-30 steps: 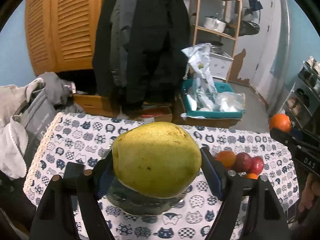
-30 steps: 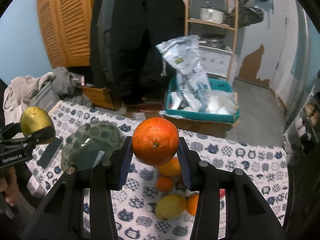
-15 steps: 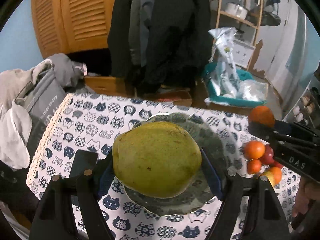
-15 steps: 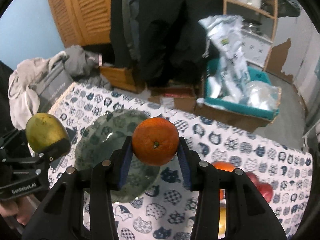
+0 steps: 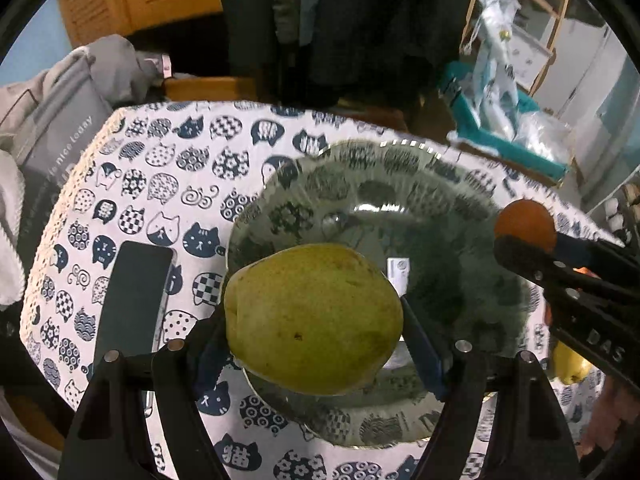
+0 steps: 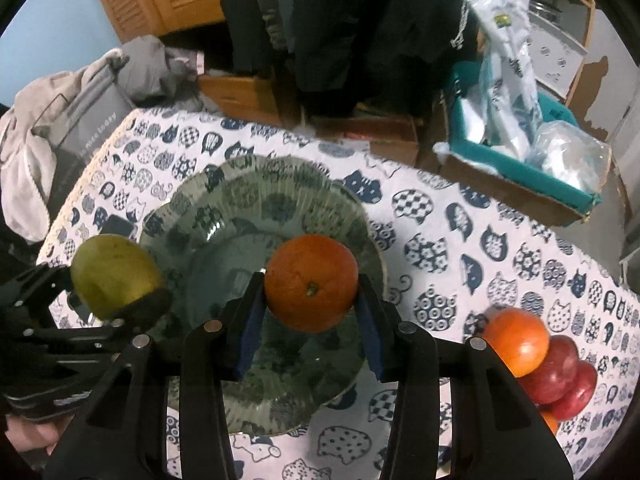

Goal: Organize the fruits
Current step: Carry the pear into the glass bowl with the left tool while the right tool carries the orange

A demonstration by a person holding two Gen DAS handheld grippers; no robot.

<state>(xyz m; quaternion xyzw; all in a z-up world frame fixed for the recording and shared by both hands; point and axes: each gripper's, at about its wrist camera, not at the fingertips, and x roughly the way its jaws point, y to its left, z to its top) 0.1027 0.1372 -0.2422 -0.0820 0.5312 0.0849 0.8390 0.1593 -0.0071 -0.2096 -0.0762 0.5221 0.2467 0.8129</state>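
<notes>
Two fruits are held above the glass plate (image 6: 362,216): your left gripper (image 5: 314,320) is clamped on the green pear (image 5: 314,320), and your right gripper (image 6: 311,290) is clamped on the orange (image 6: 311,290), each pinched across its widest part. Judge both as firm, rounded and moderately heavy; the pear's smooth skin may slip and bruise under excess force, while the orange's rind likely tolerates a firmer hold. Keep each grip at the equator, where the pads seat squarely. The plate looks hard and breakable, so lower each fruit to contact before opening. A phone (image 5: 134,300) lies just left of the plate on the cat-print tablecloth (image 6: 480,240); more fruit (image 6: 536,356) waits to the right.
</notes>
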